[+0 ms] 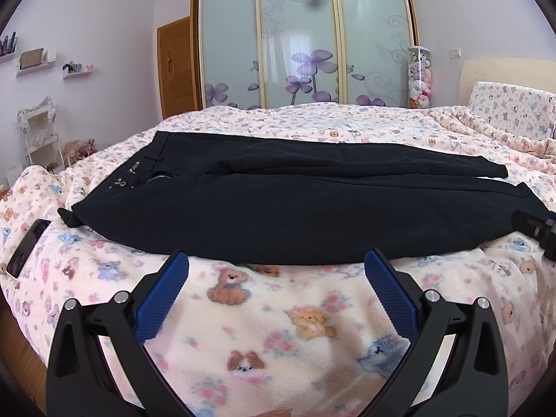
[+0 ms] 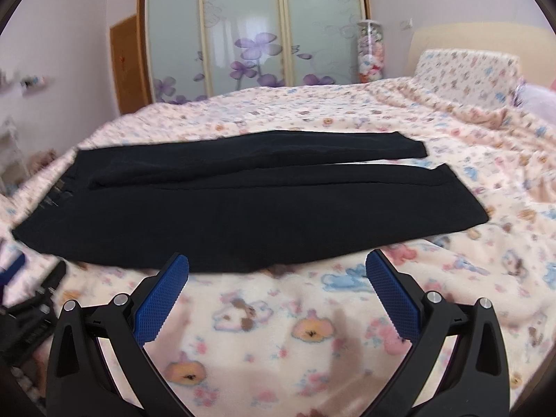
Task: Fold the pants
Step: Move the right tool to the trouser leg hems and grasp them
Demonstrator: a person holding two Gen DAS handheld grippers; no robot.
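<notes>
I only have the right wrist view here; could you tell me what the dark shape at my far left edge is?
Observer: That is the left gripper; its own camera shows its jaws wide open and empty, just short of the pants' near edge.
Operator: Thank you. Is anything else lying on the bed near the waistband?
Observer: Yes, a dark phone lies flat on the blanket, left of the waistband and apart from it.
Operator: And where does my gripper sit?
Observer: The right gripper is by the near leg's hem.
</notes>
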